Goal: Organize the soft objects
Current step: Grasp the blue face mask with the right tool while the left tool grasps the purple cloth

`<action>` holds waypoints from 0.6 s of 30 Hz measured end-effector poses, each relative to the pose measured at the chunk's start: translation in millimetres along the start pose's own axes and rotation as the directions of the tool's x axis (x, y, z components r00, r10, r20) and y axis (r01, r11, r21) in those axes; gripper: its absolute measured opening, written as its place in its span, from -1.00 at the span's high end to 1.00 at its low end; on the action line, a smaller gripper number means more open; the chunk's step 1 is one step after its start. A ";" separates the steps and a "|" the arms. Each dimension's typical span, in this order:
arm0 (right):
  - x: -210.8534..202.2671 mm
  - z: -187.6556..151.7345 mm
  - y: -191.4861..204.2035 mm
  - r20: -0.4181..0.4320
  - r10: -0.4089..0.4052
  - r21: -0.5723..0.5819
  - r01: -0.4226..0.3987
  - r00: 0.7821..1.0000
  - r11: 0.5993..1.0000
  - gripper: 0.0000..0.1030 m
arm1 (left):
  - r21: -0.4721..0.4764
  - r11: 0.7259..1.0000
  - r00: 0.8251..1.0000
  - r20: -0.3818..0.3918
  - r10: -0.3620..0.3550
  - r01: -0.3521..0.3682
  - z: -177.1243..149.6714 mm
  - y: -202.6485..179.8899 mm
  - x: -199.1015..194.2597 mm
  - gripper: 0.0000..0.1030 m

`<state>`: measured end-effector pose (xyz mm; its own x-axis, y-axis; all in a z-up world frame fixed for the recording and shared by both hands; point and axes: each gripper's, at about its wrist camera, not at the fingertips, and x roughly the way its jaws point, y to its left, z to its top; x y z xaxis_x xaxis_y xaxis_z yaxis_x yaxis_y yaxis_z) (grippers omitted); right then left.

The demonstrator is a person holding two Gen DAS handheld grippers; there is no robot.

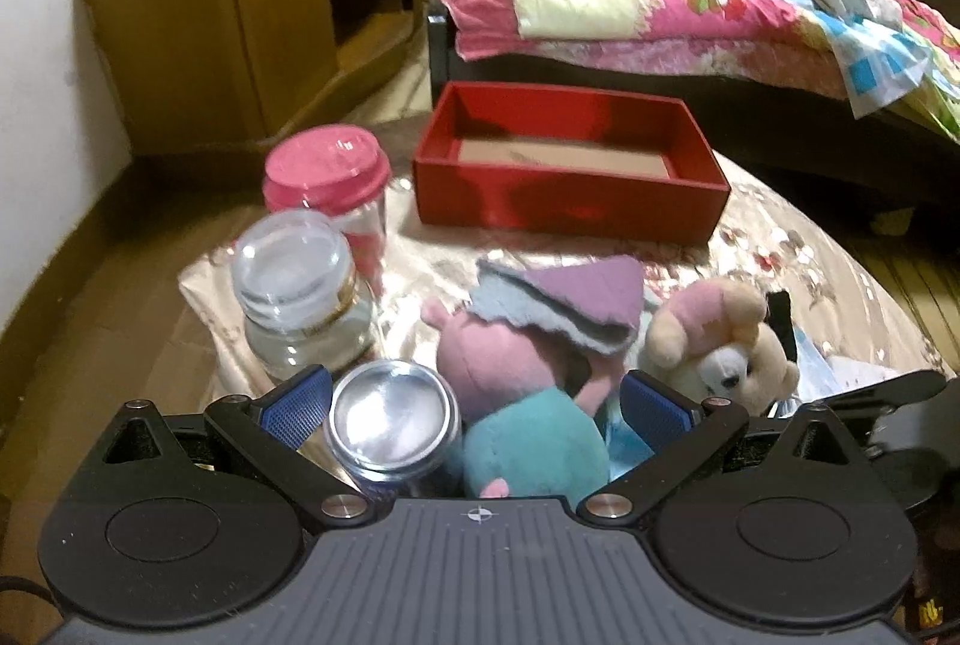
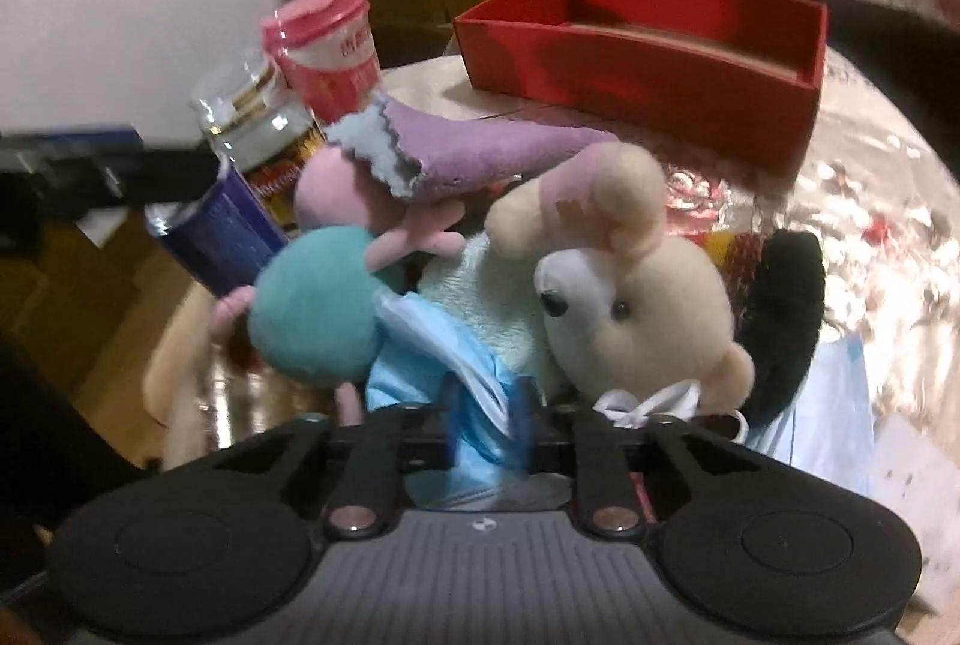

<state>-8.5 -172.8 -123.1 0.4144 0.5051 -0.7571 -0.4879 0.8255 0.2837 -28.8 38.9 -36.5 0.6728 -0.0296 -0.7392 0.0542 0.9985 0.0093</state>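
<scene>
The left gripper [image 1: 474, 408] is wide open; a silver-topped can [image 1: 390, 426] and the pig plush [image 1: 528, 405] sit between its blue pads [image 1: 297, 405], neither visibly pressed. The right gripper [image 2: 489, 420] has its jaws drawn together on a light blue cloth [image 2: 456, 393] lying at the near edge of the table, just below the pig plush and the beige bear plush [image 2: 630, 297]. A purple felt piece [image 2: 480, 153] rests on the pig's head. The red box [image 1: 570, 165] stands at the far side of the table [image 1: 810, 273], empty-floored. A glass jar [image 1: 300, 297] and pink-lidded cup [image 1: 330, 177] stand at left.
</scene>
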 end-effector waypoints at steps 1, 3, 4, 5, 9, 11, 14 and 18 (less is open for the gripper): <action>-4.4 -1.7 -1.8 0.004 0.011 0.011 -0.011 1.000 1.000 1.00 | -0.009 1.000 1.000 -0.010 -0.004 0.004 -0.5 1.9 2.0 -0.89; -17.7 -4.8 -6.1 0.011 0.036 0.042 -0.037 0.999 0.998 1.00 | -0.030 0.999 0.999 -0.034 -0.019 0.018 -1.7 7.5 6.3 -0.89; -25.0 -7.3 -8.4 0.021 0.059 0.059 -0.060 0.998 0.996 1.00 | -0.039 0.999 0.999 -0.042 -0.033 0.031 -2.9 9.6 7.6 -0.89; -31.6 -8.3 -10.1 0.030 0.080 0.080 -0.082 0.996 0.993 1.00 | -0.047 0.998 0.998 -0.049 -0.049 0.047 -3.8 11.9 8.8 -0.89; -53.6 -3.8 -22.8 0.100 0.181 0.177 -0.197 0.978 0.964 1.00 | -0.024 0.998 0.998 -0.033 -0.059 0.058 -6.8 10.9 6.0 -0.89; -62.5 -0.9 -32.2 0.161 0.231 0.234 -0.265 0.959 0.935 1.00 | -0.007 0.996 0.996 -0.023 -0.085 0.085 -8.0 7.5 2.0 -0.87; -70.0 0.2 -50.9 0.249 0.275 0.306 -0.344 0.929 0.888 1.00 | 0.059 0.993 0.994 0.034 -0.106 0.104 -14.7 -3.0 -13.2 -0.87; -73.2 0.7 -70.1 0.315 0.274 0.359 -0.381 0.909 0.852 1.00 | 0.169 0.979 0.992 0.036 -0.119 0.111 -18.9 -26.3 -10.5 -0.80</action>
<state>-4.1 -267.5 -87.2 0.4846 0.7646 -0.4249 -0.2979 0.6010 0.7417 -51.2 13.8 -41.7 0.6880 -0.1496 -0.7101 0.2527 0.9667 0.0412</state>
